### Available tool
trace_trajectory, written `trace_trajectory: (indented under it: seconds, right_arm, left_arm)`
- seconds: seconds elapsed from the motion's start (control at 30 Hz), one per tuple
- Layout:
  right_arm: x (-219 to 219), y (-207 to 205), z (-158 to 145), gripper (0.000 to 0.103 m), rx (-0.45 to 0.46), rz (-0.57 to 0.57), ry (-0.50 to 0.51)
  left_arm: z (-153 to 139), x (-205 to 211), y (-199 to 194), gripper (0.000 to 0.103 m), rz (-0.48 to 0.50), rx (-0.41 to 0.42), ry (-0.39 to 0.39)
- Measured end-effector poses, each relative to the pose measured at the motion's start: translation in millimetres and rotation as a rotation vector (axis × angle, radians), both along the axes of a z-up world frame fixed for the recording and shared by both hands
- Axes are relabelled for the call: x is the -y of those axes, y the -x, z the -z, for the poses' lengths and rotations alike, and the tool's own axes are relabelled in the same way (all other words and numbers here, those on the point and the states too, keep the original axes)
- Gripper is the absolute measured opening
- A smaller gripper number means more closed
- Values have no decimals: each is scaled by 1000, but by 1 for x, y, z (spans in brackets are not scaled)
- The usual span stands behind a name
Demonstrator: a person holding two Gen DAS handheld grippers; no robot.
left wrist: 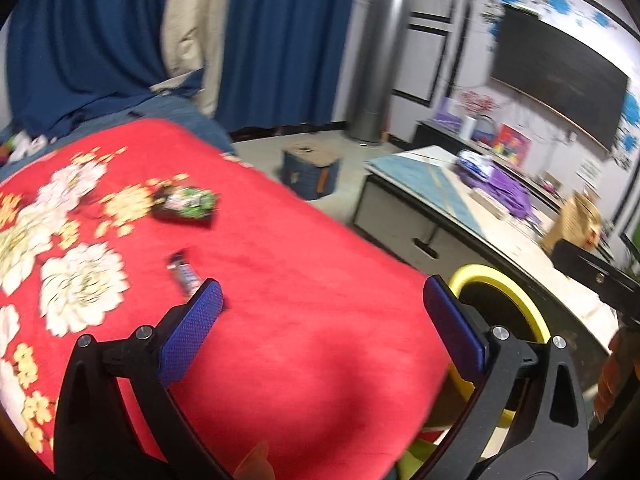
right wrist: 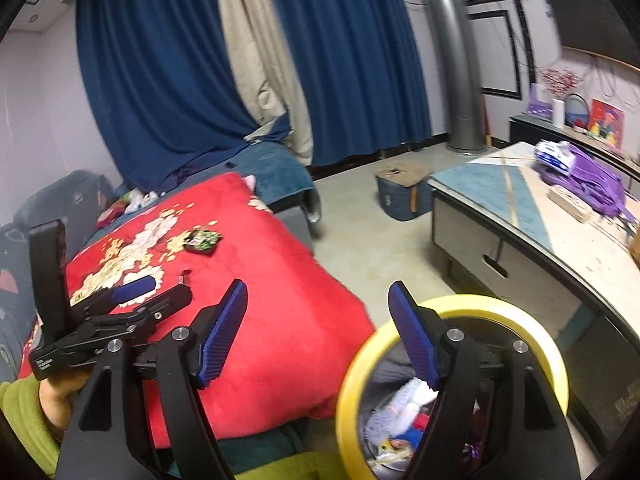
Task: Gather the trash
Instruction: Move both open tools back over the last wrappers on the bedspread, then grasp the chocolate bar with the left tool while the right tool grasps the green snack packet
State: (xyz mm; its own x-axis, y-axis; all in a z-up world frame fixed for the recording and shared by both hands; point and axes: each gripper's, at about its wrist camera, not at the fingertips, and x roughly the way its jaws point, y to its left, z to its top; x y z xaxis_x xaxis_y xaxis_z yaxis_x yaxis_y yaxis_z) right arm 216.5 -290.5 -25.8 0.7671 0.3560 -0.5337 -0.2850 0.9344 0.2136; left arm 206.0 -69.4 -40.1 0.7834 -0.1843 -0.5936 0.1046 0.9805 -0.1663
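A green and black snack wrapper (left wrist: 185,204) lies on the red floral blanket (left wrist: 288,280); it also shows in the right wrist view (right wrist: 203,241). A small dark blue wrapper (left wrist: 183,273) lies nearer, just beyond my left finger pad. My left gripper (left wrist: 322,320) is open and empty above the blanket. My right gripper (right wrist: 318,330) is open and empty, between the blanket (right wrist: 280,300) and the yellow-rimmed trash bin (right wrist: 452,392), which holds several pieces of trash. The left gripper also shows in the right wrist view (right wrist: 156,288).
A low coffee table (right wrist: 532,216) with purple bags stands at the right. A blue box (right wrist: 404,192) sits on the floor. Blue curtains (right wrist: 168,64) and a grey column (right wrist: 460,60) are behind. The bin rim also shows in the left wrist view (left wrist: 504,292).
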Motion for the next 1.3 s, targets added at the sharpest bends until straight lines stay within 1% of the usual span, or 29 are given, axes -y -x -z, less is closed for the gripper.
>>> trace_trajectory:
  seconds: [0.1, 0.2, 0.23, 0.27, 0.33, 0.37, 0.4, 0.47, 0.5, 0.53, 0.57, 0.6, 0.67, 0.83, 0.93, 1.0, 1.13, 1.23, 1.27, 1.3]
  right_arm:
    - [-19, -12, -2, 71, -1, -34, 6]
    - [-44, -32, -5, 71, -5, -84, 13]
    - [-49, -38, -5, 71, -9, -99, 13]
    - [-55, -45, -6, 71, -11, -110, 12]
    - [-71, -64, -5, 71, -32, -149, 7]
    - [-76, -71, -4, 71, -40, -158, 5]
    - [-82, -80, -3, 71, -51, -167, 3]
    - [-97, -104, 2, 71, -101, -199, -10]
    - [-103, -113, 4, 71, -119, -211, -18]
    - [-112, -125, 8, 71, -148, -231, -20]
    - [-120, -134, 11, 71, -161, -240, -14]
    - [-125, -140, 12, 71, -167, -246, -8]
    - [-143, -156, 18, 71, -184, -269, 25]
    - [-189, -184, 34, 71, -195, -339, 111]
    - [-209, -200, 48, 70, -223, -351, 133]
    - [-220, -211, 57, 68, -251, -359, 137]
    - [-239, -229, 74, 67, -299, -362, 123]
    - [-252, -235, 84, 60, -326, -365, 111]
    - [-256, -236, 87, 55, -328, -368, 112]
    - [-258, -235, 89, 47, -325, -370, 110]
  left_arm:
    - [4, -15, -5, 92, -52, -22, -3]
    - [10, -34, -13, 92, -110, -65, 27]
    - [13, -39, -16, 90, -120, -81, 40]
    - [16, -43, -18, 84, -132, -99, 54]
    - [24, -54, -25, 77, -154, -136, 97]
    - [28, -57, -28, 70, -163, -154, 112]
    - [32, -59, -31, 68, -172, -171, 119]
    - [39, -63, -37, 60, -186, -197, 135]
    - [43, -66, -39, 59, -190, -212, 146]
    - [47, -67, -41, 52, -191, -224, 151]
    - [50, -68, -42, 44, -192, -234, 151]
    - [53, -69, -43, 41, -193, -239, 152]
    - [55, -73, -43, 28, -193, -245, 159]
    - [56, -84, -39, 24, -167, -245, 217]
    - [53, -92, -29, 23, -156, -240, 268]
    - [44, -100, -20, 23, -160, -216, 293]
    - [25, -115, -7, 23, -178, -156, 297]
    - [13, -125, 1, 23, -199, -119, 298]
    - [10, -127, 1, 23, -204, -113, 300]
    - [8, -129, 2, 23, -208, -107, 304]
